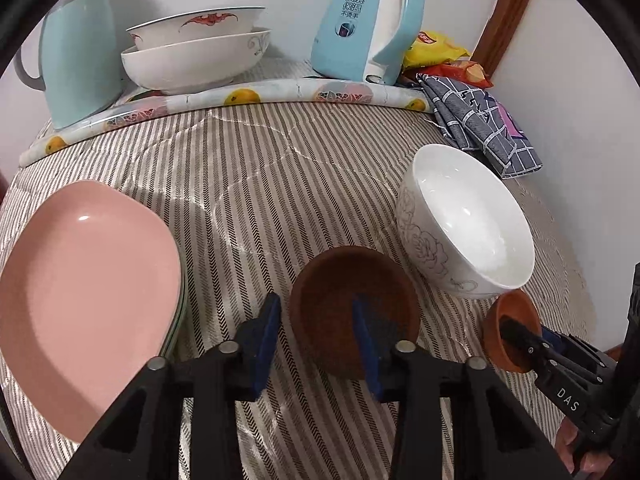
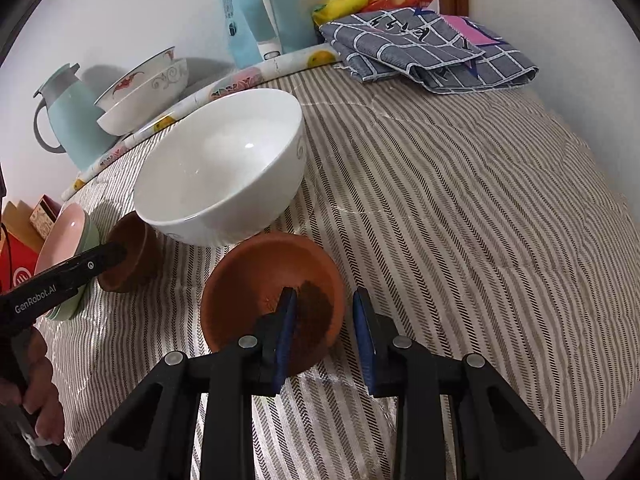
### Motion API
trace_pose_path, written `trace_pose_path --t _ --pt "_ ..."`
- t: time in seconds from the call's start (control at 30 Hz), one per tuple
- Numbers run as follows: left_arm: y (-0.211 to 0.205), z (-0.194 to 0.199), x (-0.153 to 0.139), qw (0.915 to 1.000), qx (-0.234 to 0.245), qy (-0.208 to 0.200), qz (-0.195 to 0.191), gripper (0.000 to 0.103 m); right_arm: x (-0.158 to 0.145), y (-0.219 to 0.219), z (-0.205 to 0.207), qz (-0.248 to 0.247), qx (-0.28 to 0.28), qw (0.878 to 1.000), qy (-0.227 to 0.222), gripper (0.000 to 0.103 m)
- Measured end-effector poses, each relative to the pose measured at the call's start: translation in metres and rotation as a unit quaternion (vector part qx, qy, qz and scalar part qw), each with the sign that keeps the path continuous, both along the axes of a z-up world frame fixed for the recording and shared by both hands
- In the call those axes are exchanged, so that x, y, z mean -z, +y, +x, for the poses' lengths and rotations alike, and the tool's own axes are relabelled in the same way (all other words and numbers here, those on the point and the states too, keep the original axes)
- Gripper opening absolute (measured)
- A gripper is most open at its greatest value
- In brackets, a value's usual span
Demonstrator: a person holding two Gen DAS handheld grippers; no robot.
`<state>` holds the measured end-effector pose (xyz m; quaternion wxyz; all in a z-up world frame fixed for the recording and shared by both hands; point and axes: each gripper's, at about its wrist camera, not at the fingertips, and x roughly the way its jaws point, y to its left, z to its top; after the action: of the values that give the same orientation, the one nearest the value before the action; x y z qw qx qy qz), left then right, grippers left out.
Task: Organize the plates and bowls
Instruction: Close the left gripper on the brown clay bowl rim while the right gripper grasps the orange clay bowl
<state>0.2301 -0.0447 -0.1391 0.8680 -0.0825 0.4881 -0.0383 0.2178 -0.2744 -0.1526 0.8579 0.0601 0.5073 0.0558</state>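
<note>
Two small brown clay bowls sit on the striped cloth. My left gripper [image 1: 316, 316] is open, its jaws astride the near-left rim of the darker brown bowl [image 1: 344, 288], right finger inside it. My right gripper [image 2: 326, 308] is open, astride the right rim of the orange-brown bowl [image 2: 260, 276], left finger inside; that bowl also shows in the left wrist view [image 1: 516, 312]. A large white bowl [image 1: 468, 220] with grey flower lines stands just behind both. A pink plate [image 1: 84, 284] lies stacked on greenish plates at the left.
Two white bowls [image 1: 192, 52] are stacked at the back left beside a pale blue thermos jug [image 1: 76, 60]. A blue kettle [image 1: 368, 24], snack packets [image 1: 436, 48] and a folded grey checked cloth [image 1: 476, 120] lie at the back right. A rolled fruit-print mat [image 1: 248, 96] crosses the back.
</note>
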Motion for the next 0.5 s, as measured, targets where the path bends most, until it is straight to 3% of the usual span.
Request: trace_pose_path --t 0.27,0.5 --pt "-0.003 0.006 0.013 1.0 -0.002 0.009 0.001 0.018 0.001 0.0 0.003 0.001 -0.004 1.0 0.005 0.026" --pt "0.007 0.005 0.015 0.9994 -0.011 0.005 -0.033 0.016 0.001 0.001 -0.001 -0.003 0.004 1.0 -0.008 0.026"
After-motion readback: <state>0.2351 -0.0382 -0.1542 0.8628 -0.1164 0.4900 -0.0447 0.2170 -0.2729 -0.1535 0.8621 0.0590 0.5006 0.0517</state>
